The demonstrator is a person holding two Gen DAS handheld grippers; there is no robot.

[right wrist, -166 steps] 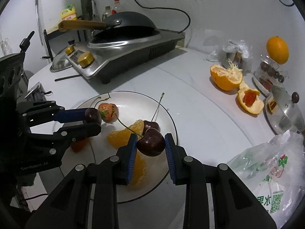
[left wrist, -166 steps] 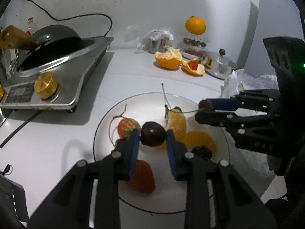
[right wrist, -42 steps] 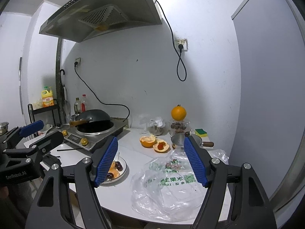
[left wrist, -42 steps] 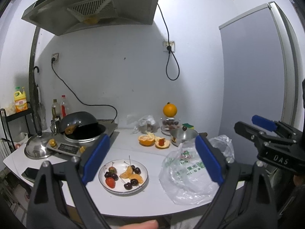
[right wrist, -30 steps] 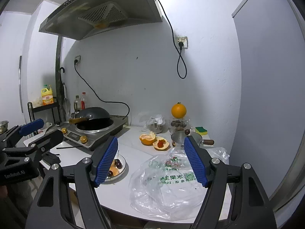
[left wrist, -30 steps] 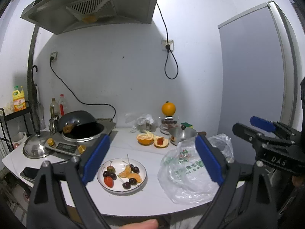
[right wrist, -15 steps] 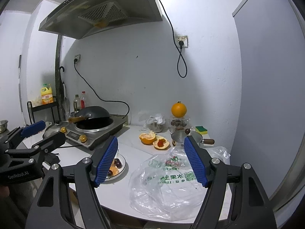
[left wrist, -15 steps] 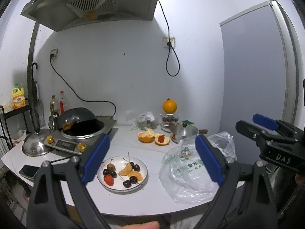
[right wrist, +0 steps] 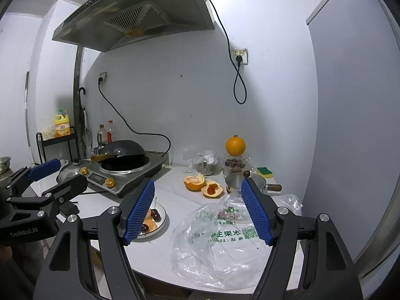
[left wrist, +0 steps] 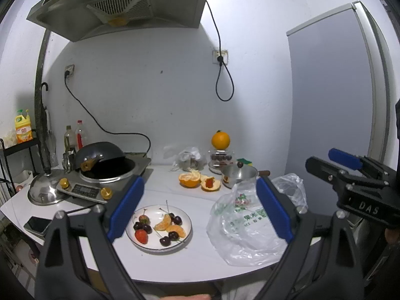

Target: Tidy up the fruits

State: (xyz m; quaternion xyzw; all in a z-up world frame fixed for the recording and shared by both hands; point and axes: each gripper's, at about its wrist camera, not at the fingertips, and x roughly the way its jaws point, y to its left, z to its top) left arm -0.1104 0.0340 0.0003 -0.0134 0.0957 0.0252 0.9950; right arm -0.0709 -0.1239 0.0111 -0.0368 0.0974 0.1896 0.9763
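A white plate (left wrist: 188, 225) sits on the white counter with cherries (left wrist: 177, 220), orange segments (left wrist: 162, 224) and strawberries (left wrist: 141, 235). Part of it shows in the right wrist view (right wrist: 162, 216). My left gripper (left wrist: 198, 201) is wide open and empty, held well back from the counter. My right gripper (right wrist: 197, 200) is also wide open and empty, equally far back. Each gripper shows in the other's view: the right one (left wrist: 350, 165) at the right, the left one (right wrist: 47, 175) at the left.
A clear plastic bag (left wrist: 245, 225) lies right of the plate. Behind are peeled orange halves (left wrist: 200, 180), a whole orange (left wrist: 220, 140) on a glass container, a small pot (left wrist: 240, 173), a cooker with a wok (left wrist: 105, 167), a steel lid (left wrist: 46, 190) and a phone (left wrist: 37, 225).
Both grippers let go of their cherries onto the plate, opened wide and pulled far back from the counter. Over the last second they have only drifted slightly.
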